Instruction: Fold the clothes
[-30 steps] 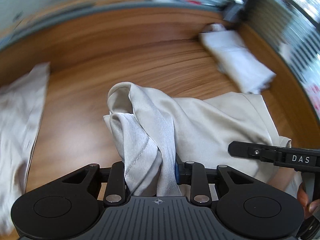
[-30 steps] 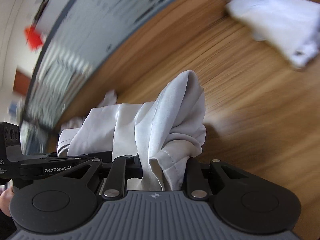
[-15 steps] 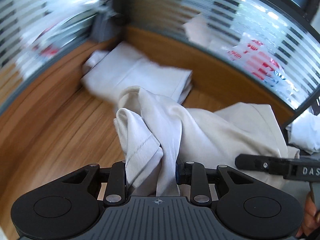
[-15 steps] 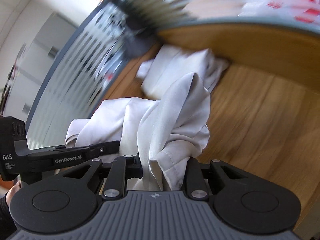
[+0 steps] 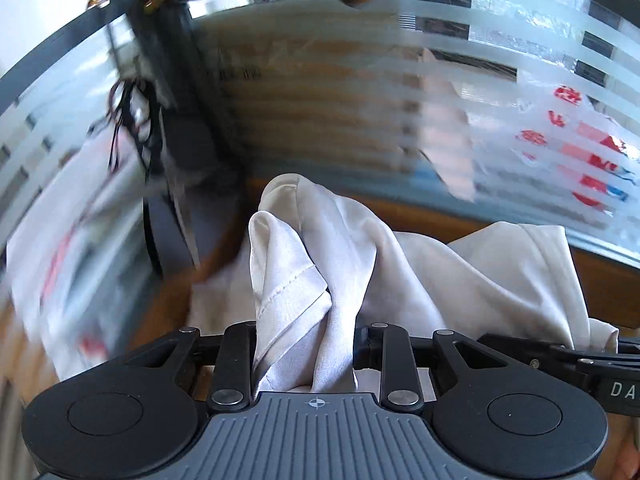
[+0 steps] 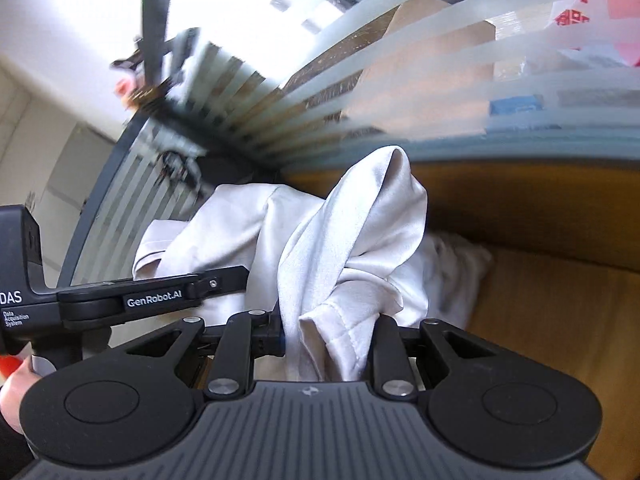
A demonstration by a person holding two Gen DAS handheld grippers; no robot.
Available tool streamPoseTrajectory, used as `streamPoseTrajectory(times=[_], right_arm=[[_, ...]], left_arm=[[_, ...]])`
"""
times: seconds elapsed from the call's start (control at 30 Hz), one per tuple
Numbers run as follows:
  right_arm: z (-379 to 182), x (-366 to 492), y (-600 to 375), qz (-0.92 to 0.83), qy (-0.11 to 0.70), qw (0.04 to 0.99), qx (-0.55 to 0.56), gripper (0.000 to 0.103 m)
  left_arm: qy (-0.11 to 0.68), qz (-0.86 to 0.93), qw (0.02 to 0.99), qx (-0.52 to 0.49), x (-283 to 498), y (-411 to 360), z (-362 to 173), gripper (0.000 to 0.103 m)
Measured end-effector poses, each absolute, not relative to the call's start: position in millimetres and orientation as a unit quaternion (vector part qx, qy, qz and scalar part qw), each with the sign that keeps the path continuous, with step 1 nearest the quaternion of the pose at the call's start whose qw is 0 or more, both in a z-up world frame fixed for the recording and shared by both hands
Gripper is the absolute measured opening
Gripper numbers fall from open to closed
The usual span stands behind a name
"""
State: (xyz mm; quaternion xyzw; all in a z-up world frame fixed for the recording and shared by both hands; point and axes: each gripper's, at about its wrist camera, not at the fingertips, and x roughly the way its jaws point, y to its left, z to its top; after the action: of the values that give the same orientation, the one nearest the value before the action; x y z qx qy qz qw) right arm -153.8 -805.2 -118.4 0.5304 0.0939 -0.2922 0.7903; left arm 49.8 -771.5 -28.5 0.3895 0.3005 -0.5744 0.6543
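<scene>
Left wrist view shows the left gripper [image 5: 304, 344] clamped on a bunched fold of a pale cream garment [image 5: 312, 264], the satiny cloth rising in a peak between the 2 jaws and draping off to the right, where it spreads wide in front of a wooden table [image 5: 600, 268] edge. At the right border the other tool's black arm reaches in, with the white letters "DA" readable on it before the frame cuts them off. Behind the cloth stands a glass partition [image 5: 500, 92] with frosted horizontal stripes; red shapes show through it, too blurred to read. Right wrist view shows the right gripper [image 6: 328, 340] likewise closed on a gathered handful of the same garment [image 6: 360, 240], a stitched hem hanging just inside its right finger. The cloth is held up off the table [image 6: 560, 320], and a second white cloth [image 6: 460, 268] lies on the wood just behind it. On the left the left tool's arm carries the label "GenRobot.AI", and its housing reads "DAS" over small print "Data Acquisition System". A person's hand [image 6: 16, 392] grips that tool at the lower left edge.
</scene>
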Motion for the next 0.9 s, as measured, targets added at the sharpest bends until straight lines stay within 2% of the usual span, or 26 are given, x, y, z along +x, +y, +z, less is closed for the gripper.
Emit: streamPoseTrajectory(times=[0.17,0.3,0.37,0.43,0.53,0.73,0.9], right_arm=[[-141.4,-112.5,-832.2,-0.311,0.097,0.781,0.533,0.025],[-157.6,-95.7,-835.7,-0.323,0.122,0.780,0.522,0.038],[-157.6,-91.2,-831.9,-0.329,0.142,0.791,0.495,0.044],[-155.9,-87.3,-827.4,-0.332,0.164,0.803,0.467,0.058],[-150.5,-89.7,-813.4,-0.330,0.188,0.820,0.428,0.068],[-130.2,-106.9,-790.2,-0.330,0.231,0.852,0.334,0.073],[-105.4,-141.3,-774.6,-0.322,0.235,0.884,0.244,0.076]], left_arm=[[0.319,-0.575,0.631,0.412,81.8,-819.2,-54.2,0.032],[0.327,-0.556,0.633,0.428,95.8,-830.9,-81.3,0.039],[0.322,-0.551,0.637,0.432,97.6,-827.5,-87.0,0.049],[0.310,-0.546,0.647,0.433,97.9,-820.7,-87.6,0.059],[0.289,-0.542,0.667,0.422,99.1,-805.8,-78.1,0.070],[0.284,-0.535,0.703,0.373,100.6,-761.7,-42.3,0.080],[0.269,-0.528,0.733,0.333,86.0,-721.2,-21.6,0.080]])
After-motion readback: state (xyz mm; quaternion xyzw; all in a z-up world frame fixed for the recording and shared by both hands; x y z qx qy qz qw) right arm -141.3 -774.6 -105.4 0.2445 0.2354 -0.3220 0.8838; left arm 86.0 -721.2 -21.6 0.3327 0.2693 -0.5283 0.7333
